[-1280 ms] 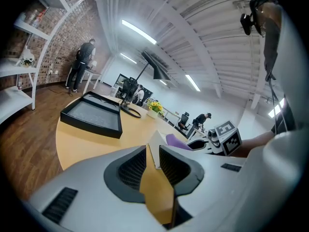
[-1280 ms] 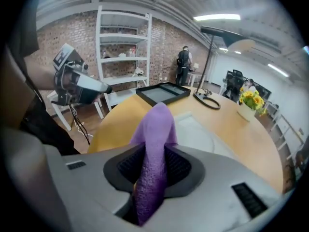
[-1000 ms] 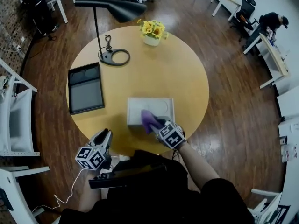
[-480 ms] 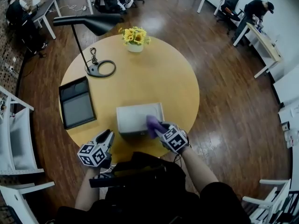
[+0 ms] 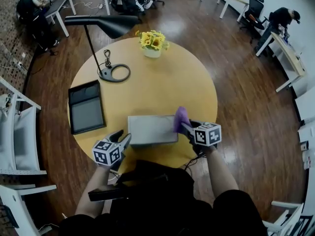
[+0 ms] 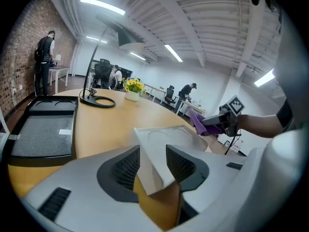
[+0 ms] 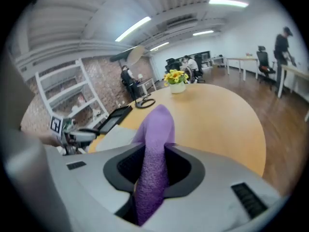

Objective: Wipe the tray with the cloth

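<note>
The tray [image 5: 150, 130] is sited at the table's [image 5: 172, 77] front edge, its near-left corner between the left gripper's [image 5: 125, 138] opening jaws. The cloth [image 5: 180, 116] is clamped by the right gripper [image 5: 186, 127], above the tray's right edge.

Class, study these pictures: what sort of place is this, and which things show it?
Probably an open-plan office: desks with swivel chairs line the edges, people work at them, and a lamp stands on the round table.
</note>
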`<state>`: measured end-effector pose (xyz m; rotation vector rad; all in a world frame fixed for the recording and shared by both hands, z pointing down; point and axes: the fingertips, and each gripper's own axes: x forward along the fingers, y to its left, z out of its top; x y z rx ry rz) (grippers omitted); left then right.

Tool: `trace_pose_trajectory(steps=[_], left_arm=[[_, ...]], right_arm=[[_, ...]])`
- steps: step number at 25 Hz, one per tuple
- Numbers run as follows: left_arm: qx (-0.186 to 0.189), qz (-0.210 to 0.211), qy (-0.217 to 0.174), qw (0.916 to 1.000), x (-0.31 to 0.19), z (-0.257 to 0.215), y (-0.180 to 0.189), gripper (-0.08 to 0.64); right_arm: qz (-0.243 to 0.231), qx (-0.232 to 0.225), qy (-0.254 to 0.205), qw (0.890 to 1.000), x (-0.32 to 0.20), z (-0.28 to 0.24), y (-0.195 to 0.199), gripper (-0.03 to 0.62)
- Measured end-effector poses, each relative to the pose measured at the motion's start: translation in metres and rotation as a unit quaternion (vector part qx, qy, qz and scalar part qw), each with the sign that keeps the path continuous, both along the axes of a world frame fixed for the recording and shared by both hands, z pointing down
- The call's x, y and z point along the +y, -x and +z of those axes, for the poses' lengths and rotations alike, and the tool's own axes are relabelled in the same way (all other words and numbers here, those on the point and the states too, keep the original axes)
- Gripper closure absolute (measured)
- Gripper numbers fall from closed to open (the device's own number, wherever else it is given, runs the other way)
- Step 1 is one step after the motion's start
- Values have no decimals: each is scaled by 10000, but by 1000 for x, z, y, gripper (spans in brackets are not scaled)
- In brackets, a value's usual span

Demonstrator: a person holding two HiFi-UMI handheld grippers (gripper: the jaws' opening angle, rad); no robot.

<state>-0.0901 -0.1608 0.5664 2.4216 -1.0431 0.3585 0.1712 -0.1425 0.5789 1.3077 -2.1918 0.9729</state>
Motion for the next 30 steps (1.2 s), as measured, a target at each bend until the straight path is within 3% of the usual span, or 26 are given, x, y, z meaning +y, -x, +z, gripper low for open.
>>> trace_pose_trajectory(steps=[3, 8, 9, 12, 14, 15, 19, 23, 26, 30], left_arm=[[-225, 28, 169, 9996, -8, 13, -8, 351], [-424, -13, 416, 9982, -14, 30, -18, 353], [-447, -14, 454, 9980, -14, 33, -19, 351], [-422, -151, 493, 9978, -15, 38, -17, 350], [-293, -265, 541, 9978, -16, 37, -14, 350], [-228, -298, 568, 9977, -17, 38, -13, 350], [-188, -337, 602, 9974, -19, 40, -12, 350], [-142, -421, 637, 9970, -20, 41, -11, 351], [-91, -425, 643, 9970, -19, 42, -11, 351], [-27, -428, 647, 9970, -19, 43, -11, 351]], right_arm=[[659, -1031, 369, 9918, -33, 8, -11, 488], [1277, -2125, 973, 9639, -55, 45, -10, 488], [1468, -2514, 1079, 9506, -56, 50, -11, 488], [2035, -3745, 1434, 8932, -52, 65, -10, 488], [2215, -3989, 1619, 8750, -42, 80, -9, 488], [2260, -3944, 1704, 8743, -36, 87, -7, 488], [1849, -3490, 1643, 9039, -14, 102, -6, 491], [1520, -3224, 1615, 9203, 6, 101, -2, 491], [1514, -3161, 1623, 9224, 20, 103, 0, 492], [1606, -3265, 1619, 9173, 38, 104, 2, 492]])
